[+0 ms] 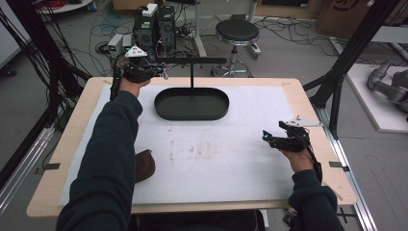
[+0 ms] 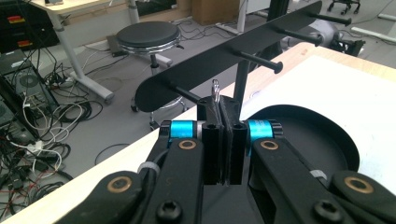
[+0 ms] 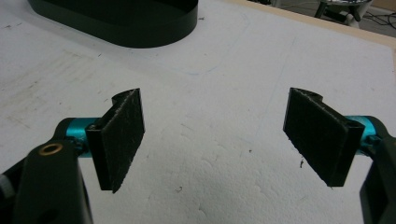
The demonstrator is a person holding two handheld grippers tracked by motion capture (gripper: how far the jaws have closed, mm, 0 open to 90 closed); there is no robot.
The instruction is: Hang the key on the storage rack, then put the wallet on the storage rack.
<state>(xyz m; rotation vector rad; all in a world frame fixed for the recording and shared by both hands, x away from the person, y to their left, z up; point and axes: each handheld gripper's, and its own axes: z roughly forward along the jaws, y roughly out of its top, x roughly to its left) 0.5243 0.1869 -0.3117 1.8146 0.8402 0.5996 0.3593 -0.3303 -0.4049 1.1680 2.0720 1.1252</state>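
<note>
A black stand has an oval tray (image 1: 191, 104) at its base and a post carrying a horizontal bar (image 1: 192, 60) with several pegs (image 2: 259, 60). It stands at the far middle of the white mat (image 1: 216, 154). My left gripper (image 1: 161, 72) is held up at the bar's left end. Its jaws (image 2: 224, 105) are shut on a small silvery metal piece (image 2: 215, 89), which sticks up between the pads close beside the leftmost peg (image 2: 184, 93). My right gripper (image 1: 266, 136) hovers low over the mat at the right. It stands open (image 3: 215, 135) with nothing between its pads.
A brown object (image 1: 145, 166) lies on the mat near the front left, partly hidden by the left sleeve. Beyond the table's far edge are a round stool (image 1: 236, 31), computer cases (image 1: 154, 26) and cables. A black frame post (image 1: 346, 57) rises at the right.
</note>
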